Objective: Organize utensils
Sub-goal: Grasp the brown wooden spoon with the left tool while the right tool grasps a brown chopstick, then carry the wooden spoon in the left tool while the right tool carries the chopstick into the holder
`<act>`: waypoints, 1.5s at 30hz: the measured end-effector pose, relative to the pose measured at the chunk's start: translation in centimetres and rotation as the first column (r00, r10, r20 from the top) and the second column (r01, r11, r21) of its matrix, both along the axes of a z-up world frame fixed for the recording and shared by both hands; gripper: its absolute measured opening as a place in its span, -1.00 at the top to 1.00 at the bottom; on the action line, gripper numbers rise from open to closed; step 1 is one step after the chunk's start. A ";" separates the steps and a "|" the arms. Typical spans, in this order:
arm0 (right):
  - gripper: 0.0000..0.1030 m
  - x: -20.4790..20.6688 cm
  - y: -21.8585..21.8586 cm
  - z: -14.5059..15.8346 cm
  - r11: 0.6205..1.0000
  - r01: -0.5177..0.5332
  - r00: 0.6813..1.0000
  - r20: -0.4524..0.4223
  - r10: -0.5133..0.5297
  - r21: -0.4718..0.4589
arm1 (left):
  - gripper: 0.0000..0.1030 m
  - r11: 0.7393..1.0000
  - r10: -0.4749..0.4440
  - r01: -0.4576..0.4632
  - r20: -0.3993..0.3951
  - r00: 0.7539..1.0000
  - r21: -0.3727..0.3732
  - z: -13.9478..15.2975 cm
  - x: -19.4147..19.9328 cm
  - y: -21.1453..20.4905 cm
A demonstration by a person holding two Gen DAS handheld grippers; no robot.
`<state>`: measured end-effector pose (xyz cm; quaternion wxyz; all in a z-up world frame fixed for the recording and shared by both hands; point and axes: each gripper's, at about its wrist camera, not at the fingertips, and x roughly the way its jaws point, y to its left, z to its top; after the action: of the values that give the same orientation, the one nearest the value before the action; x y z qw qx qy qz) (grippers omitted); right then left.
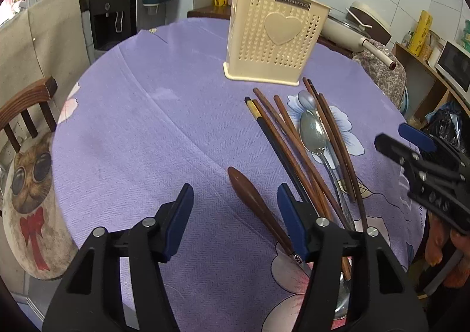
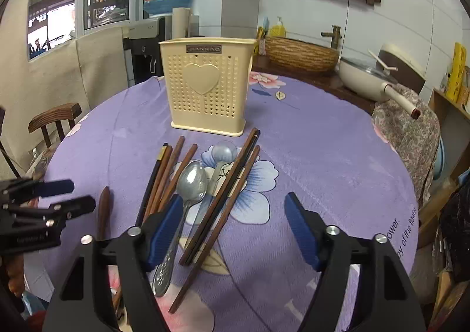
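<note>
A cream perforated utensil holder (image 1: 276, 35) (image 2: 205, 91) stands upright on the purple floral tablecloth (image 1: 147, 126). In front of it lie several wooden chopsticks (image 1: 293, 149) (image 2: 232, 185), a metal spoon (image 1: 312, 132) (image 2: 192, 182) and a pale spoon (image 1: 307, 98) (image 2: 224, 151). A wooden-handled utensil (image 1: 252, 199) (image 2: 103, 208) lies left of the pile. My left gripper (image 1: 235, 199) (image 2: 82, 194) is open, and the wooden handle sits between its jaws, untouched. My right gripper (image 2: 233, 205) (image 1: 392, 135) is open over the chopsticks and the metal spoon's handle.
A wooden chair (image 1: 26, 108) with a cat-print cushion (image 1: 32, 199) stands at the table's left. Behind the table are a water dispenser (image 2: 147, 50), a wicker basket (image 2: 299, 51) and a cream pan (image 2: 367, 76) whose handle points right. A shelf with a microwave (image 1: 452, 64) is at the right.
</note>
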<state>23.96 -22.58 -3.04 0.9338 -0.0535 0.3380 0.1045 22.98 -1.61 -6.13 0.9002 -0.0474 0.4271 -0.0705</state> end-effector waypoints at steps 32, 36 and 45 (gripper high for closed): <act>0.76 12.0 0.0 -4.6 0.988 0.150 0.957 -0.255 -0.137 0.031 | 0.48 0.997 -0.021 0.027 -0.101 0.995 0.065 -1.6 2.7 -3.2; 0.80 12.7 -0.2 -5.0 0.986 0.161 0.946 -0.293 -0.141 0.047 | 0.48 0.998 -0.030 0.036 -0.098 0.995 0.061 -1.6 2.6 -3.1; 0.82 14.5 -0.3 -5.0 0.980 0.187 0.943 -0.290 -0.162 0.062 | 0.48 0.999 -0.024 0.029 -0.105 0.994 0.041 -1.6 2.9 -3.0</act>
<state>38.44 -22.90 -8.05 0.8826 0.0337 0.4669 0.0429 25.88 -4.65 -7.77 0.8765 -0.0262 0.4755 -0.0707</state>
